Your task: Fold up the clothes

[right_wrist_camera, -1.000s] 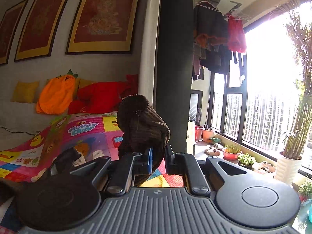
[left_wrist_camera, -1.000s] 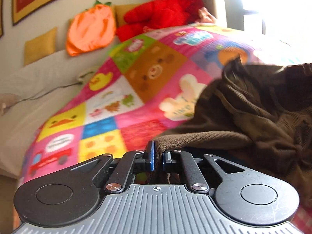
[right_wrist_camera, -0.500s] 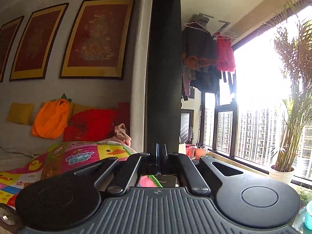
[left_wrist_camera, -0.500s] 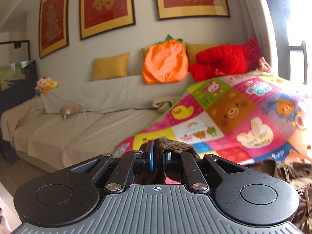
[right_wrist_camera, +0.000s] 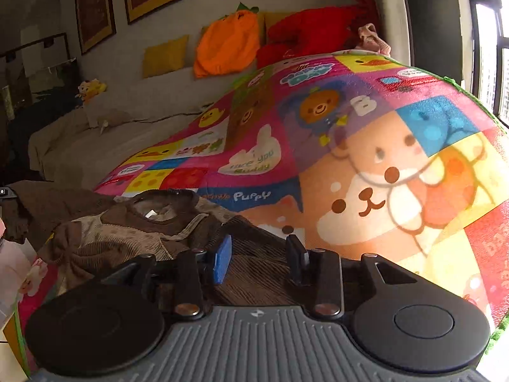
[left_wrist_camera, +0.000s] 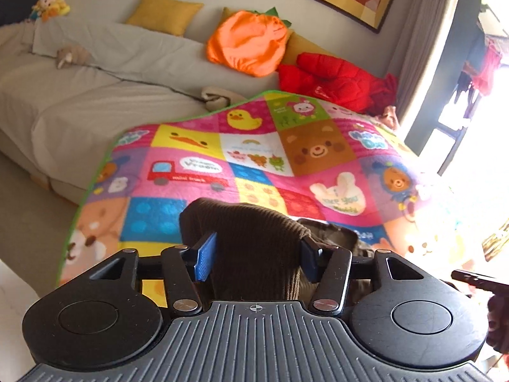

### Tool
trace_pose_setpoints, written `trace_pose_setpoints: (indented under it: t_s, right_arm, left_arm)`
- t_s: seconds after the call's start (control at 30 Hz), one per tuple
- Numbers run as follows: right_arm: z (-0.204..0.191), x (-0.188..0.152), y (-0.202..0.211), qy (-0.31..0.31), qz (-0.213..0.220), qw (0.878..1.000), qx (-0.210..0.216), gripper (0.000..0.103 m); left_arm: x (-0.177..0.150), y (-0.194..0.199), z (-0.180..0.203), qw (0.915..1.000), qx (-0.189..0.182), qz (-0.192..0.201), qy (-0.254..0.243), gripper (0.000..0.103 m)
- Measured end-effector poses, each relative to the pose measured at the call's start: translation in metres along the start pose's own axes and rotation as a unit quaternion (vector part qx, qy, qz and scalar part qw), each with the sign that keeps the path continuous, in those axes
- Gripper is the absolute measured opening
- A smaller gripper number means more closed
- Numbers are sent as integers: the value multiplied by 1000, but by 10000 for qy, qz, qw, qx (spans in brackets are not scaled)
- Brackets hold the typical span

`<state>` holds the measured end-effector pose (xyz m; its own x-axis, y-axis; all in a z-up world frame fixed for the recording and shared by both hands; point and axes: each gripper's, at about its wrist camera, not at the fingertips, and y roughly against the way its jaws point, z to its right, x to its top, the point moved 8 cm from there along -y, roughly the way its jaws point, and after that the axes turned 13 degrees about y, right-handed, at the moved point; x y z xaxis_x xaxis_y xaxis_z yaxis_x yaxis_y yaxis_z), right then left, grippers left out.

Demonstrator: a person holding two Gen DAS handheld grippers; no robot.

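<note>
Left wrist view: the left gripper (left_wrist_camera: 254, 259) has just been opening, its fingers apart around a bunched fold of the dark brown ribbed knit sweater (left_wrist_camera: 254, 238) at the near edge of the bright patchwork cartoon blanket (left_wrist_camera: 254, 156), where half a second ago they pinched it; the release step appears under way. Right wrist view: the right gripper (right_wrist_camera: 259, 259) has likewise just been opening, fingers apart over the sweater (right_wrist_camera: 133, 226), against clamped on nothing before; the next move likely calls for gripping a sleeve or hem.

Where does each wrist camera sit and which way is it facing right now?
Left wrist: on the left gripper, angled down over a brown sweater fold between spread jaws; a hand shows at the right edge.
Right wrist: on the right gripper, over the sweater's collar; no body shows.
Shared: sweater, patchwork blanket, orange cushion.
</note>
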<state>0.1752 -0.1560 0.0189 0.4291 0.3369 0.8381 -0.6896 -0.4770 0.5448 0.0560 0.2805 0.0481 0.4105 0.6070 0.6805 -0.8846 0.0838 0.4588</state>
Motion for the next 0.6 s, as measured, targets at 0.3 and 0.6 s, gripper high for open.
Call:
trace_pose_setpoints:
  t_s: [0.3,0.6]
  right_arm:
    - [2,3,-21,-79,-166,9998,-30,45]
    - [-19,1,-47,-302,-406,9975,502,45]
  left_arm:
    - [32,13,35,9942,-118,927,-536,94]
    - [-37,-64,15,9861,-846,-1254,680,94]
